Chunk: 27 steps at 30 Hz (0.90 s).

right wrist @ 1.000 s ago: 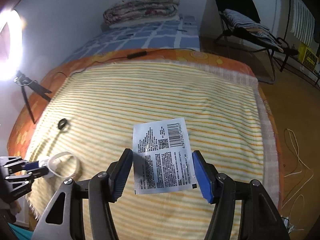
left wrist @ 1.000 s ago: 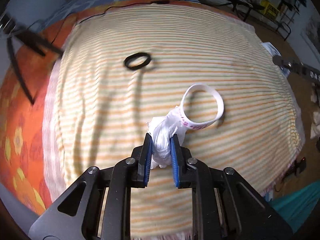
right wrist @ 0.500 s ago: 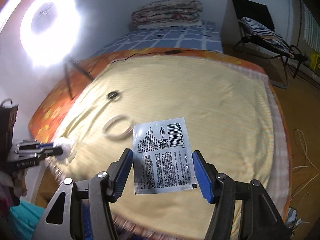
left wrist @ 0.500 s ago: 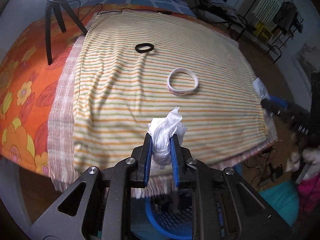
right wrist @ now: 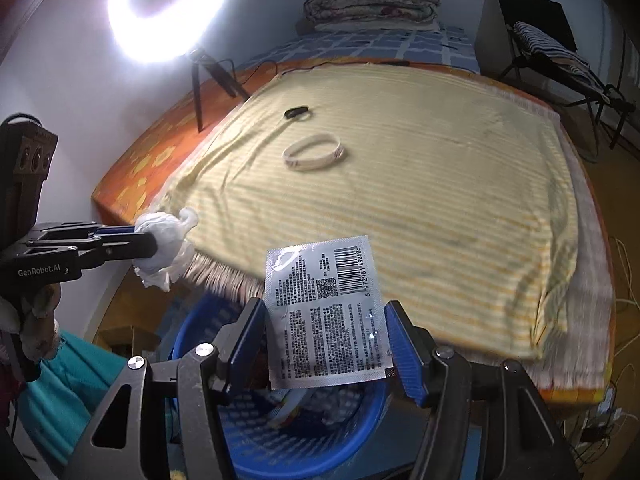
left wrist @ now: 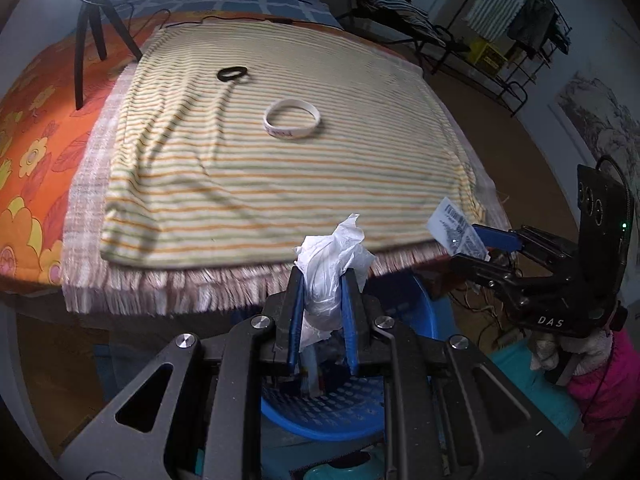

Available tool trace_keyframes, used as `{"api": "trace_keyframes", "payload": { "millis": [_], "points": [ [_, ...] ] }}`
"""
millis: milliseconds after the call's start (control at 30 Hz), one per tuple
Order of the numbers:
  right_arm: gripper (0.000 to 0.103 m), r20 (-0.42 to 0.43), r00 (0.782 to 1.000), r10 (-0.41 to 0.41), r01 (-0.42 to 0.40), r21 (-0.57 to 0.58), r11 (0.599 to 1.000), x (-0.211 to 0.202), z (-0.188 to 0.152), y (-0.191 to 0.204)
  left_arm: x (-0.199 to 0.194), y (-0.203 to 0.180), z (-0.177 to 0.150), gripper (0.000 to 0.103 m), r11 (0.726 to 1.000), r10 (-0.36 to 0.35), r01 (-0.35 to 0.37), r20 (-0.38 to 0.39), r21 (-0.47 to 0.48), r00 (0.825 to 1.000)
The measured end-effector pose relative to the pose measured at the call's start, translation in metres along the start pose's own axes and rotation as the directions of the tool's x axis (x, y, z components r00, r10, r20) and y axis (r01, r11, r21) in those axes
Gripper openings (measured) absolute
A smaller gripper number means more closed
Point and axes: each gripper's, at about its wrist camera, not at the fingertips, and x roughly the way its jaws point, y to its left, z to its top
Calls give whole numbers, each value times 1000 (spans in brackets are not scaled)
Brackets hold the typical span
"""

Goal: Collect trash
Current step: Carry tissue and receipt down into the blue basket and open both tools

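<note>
My left gripper (left wrist: 322,316) is shut on a crumpled white plastic bag (left wrist: 330,276) and holds it above a blue mesh basket (left wrist: 340,412) at the bed's front edge. It also shows in the right wrist view (right wrist: 138,242) with the bag (right wrist: 166,246). My right gripper (right wrist: 326,340) is shut on a flat silver packet with a barcode (right wrist: 324,312), held over the same basket (right wrist: 300,432). In the left wrist view the right gripper (left wrist: 476,246) and packet (left wrist: 454,228) are at the right.
A white wristband (left wrist: 292,118) and a black hair tie (left wrist: 232,74) lie on the striped blanket (left wrist: 280,184). A ring light on a tripod (right wrist: 168,4) stands at the left. A folding chair (right wrist: 552,48) and cables on the floor (right wrist: 624,264) are at the right.
Both grippers have pulled back from the bed with their trash and now hang over the blue basket below the bed's edge. The bag was lifted off beside the wristband.
</note>
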Motion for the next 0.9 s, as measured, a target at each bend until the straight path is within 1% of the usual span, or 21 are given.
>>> {"api": "trace_keyframes", "payload": {
  "millis": [100,267,567,633,767,800,833,867,900],
  "points": [
    [63,-11,1000,-5,5,-14,1000,-1,-12,6,4,-8,-11,16,1000,-8,8,-11,19,1000],
    [64,-29,1000,-6,5,-28,1000,2,-29,11,15,-19,-28,16,999,-1,3,-40,53,999],
    [64,-60,998,-8,6,-45,999,18,-46,16,33,-20,-45,16,996,28,-20,-88,88,996],
    [64,-67,998,-10,7,-49,999,21,-48,16,36,-19,-46,22,996,26,-18,-96,85,995],
    [65,-72,997,-19,15,-53,998,26,-50,16,42,-17,-48,23,996,38,-28,-112,88,993],
    [67,-74,997,-19,15,-54,998,27,-51,16,43,-16,-48,24,996,40,-30,-117,89,992],
    [68,-76,997,-20,16,-54,998,28,-51,16,45,-16,-49,33,996,41,-30,-122,89,992],
    [71,-77,997,-21,17,-54,998,29,-52,15,45,-16,-50,39,996,42,-31,-124,89,991],
    [71,-80,997,-22,18,-54,998,30,-53,15,46,-15,-51,47,995,43,-33,-122,89,992]
  ]
}}
